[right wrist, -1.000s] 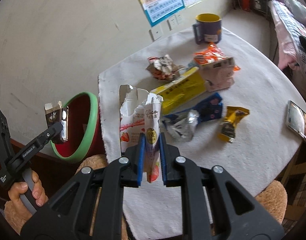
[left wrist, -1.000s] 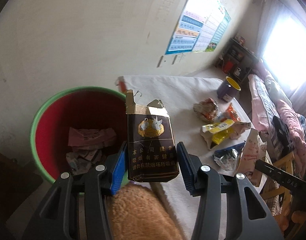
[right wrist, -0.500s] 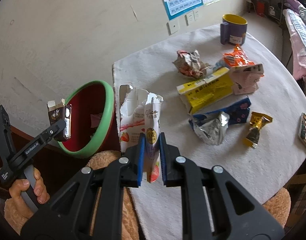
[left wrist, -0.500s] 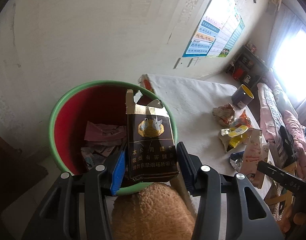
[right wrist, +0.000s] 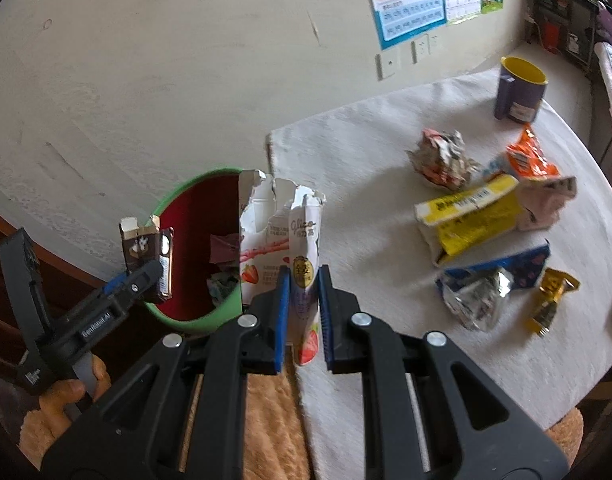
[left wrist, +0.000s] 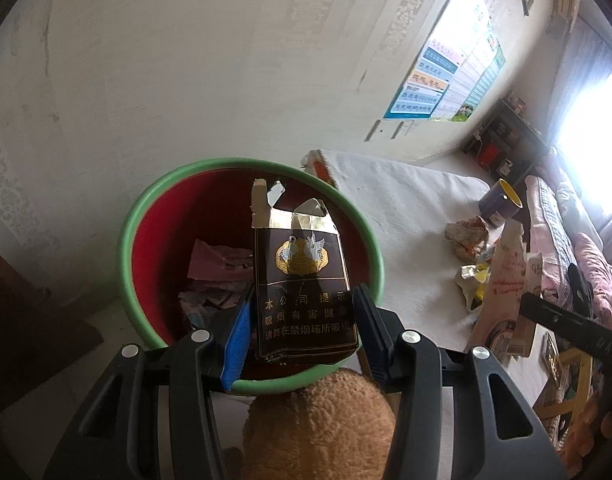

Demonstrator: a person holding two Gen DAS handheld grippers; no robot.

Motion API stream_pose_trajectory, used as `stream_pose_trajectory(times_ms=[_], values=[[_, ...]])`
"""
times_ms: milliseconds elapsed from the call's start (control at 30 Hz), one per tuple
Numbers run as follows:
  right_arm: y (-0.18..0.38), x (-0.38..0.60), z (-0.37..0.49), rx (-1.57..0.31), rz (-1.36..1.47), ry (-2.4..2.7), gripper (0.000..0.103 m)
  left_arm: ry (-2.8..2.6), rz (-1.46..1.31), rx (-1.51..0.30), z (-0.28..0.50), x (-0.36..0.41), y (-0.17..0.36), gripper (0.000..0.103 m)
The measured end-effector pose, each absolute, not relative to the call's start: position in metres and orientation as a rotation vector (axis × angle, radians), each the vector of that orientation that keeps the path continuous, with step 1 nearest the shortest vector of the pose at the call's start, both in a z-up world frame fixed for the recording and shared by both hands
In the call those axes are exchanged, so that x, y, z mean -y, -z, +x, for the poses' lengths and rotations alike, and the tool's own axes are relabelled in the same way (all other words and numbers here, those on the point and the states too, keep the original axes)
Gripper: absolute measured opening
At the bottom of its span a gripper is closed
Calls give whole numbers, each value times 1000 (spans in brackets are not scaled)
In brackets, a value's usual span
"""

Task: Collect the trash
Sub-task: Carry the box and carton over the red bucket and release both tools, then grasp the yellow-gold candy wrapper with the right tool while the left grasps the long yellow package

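Cigarette pack (left wrist: 304,284), clamped in left gripper (left wrist: 302,332), hangs above bin (left wrist: 250,166); right gripper (right wrist: 302,300) clamps strawberry carton (right wrist: 280,240).

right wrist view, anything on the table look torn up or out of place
Mostly torn trash: a crumpled wrapper ball, a ripped yellow box and a split blue foil packet. The purple mug stands upright and intact, the one thing there that isn't litter. The strawberry carton in the right gripper has a ragged top.

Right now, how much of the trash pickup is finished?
Some paper scraps already lie in the bin. The left gripper holds the cigarette pack above it; the right gripper holds the strawberry snack box. Several wrappers, including the yellow box, remain on the table.
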State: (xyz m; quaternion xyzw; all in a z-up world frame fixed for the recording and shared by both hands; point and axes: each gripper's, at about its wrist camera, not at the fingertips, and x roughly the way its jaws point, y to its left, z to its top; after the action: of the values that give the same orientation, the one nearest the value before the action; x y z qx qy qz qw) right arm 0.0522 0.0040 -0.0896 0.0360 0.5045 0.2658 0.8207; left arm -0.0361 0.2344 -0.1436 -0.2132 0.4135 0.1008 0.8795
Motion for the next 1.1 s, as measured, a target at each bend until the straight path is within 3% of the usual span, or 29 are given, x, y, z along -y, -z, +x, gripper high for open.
stream_pose_trajectory(times_ms=[900, 967, 1000, 1033, 1100], values=[[104, -106, 73, -1129, 41, -706, 15, -311, -512, -908, -43, -281, 170, 47], [106, -110, 73, -1136, 47, -713, 24, -324, -514, -905, -44, -282, 170, 50], [107, -112, 73, -1145, 59, -720, 43, -333, -515, -902, -45, -283, 170, 53], [107, -112, 72, -1141, 69, -719, 47, -340, -517, -899, -45, -283, 170, 60], [106, -111, 70, -1131, 82, -725, 47, -343, -518, -889, -49, -283, 169, 62]])
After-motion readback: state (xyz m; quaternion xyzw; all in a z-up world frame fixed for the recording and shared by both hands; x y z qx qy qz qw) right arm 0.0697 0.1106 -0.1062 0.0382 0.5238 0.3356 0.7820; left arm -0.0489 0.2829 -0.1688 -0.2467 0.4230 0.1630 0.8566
